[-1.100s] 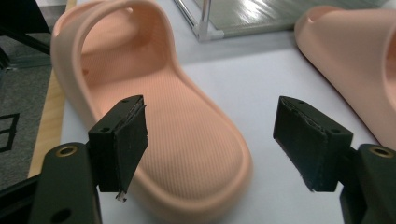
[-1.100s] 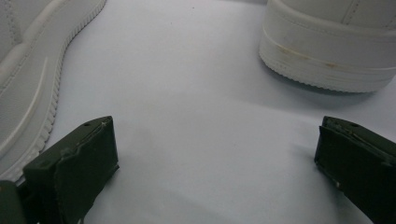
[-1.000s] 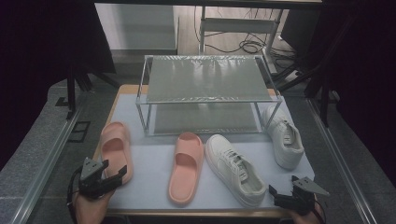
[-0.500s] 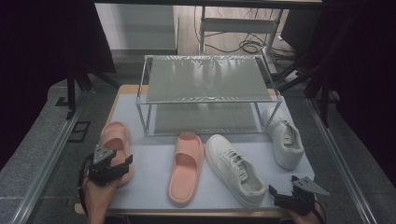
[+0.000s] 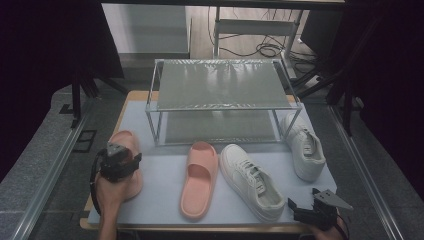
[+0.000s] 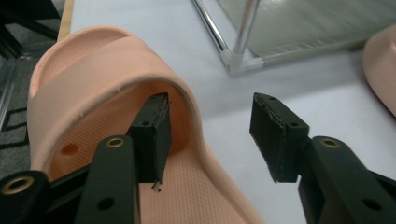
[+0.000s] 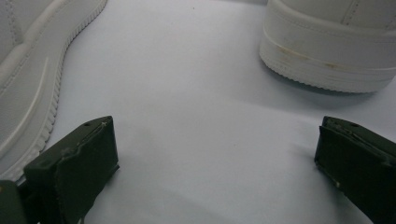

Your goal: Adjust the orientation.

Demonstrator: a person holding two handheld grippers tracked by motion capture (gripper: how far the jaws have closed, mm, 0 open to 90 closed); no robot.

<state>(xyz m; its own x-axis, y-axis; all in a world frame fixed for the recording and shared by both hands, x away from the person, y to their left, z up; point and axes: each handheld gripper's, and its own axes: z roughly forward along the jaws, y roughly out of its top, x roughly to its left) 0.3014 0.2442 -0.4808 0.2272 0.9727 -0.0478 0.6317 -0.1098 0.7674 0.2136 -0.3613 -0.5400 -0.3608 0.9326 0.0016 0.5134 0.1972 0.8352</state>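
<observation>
High view | left hand (image 5: 111, 192) over pink slipper (image 5: 125, 145); fingers (image 6: 154, 135) straddle strap, closing

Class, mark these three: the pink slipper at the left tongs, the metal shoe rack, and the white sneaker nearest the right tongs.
pink slipper (image 6: 93, 98), left gripper view, on its strap.
metal shoe rack (image 5: 220, 85), high view, on its top shelf.
white sneaker (image 5: 250, 180), high view, on its laces.

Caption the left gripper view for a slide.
Left tool straddling the strap edge of a pink slipper, one finger inside, beside the rack's leg.
</observation>
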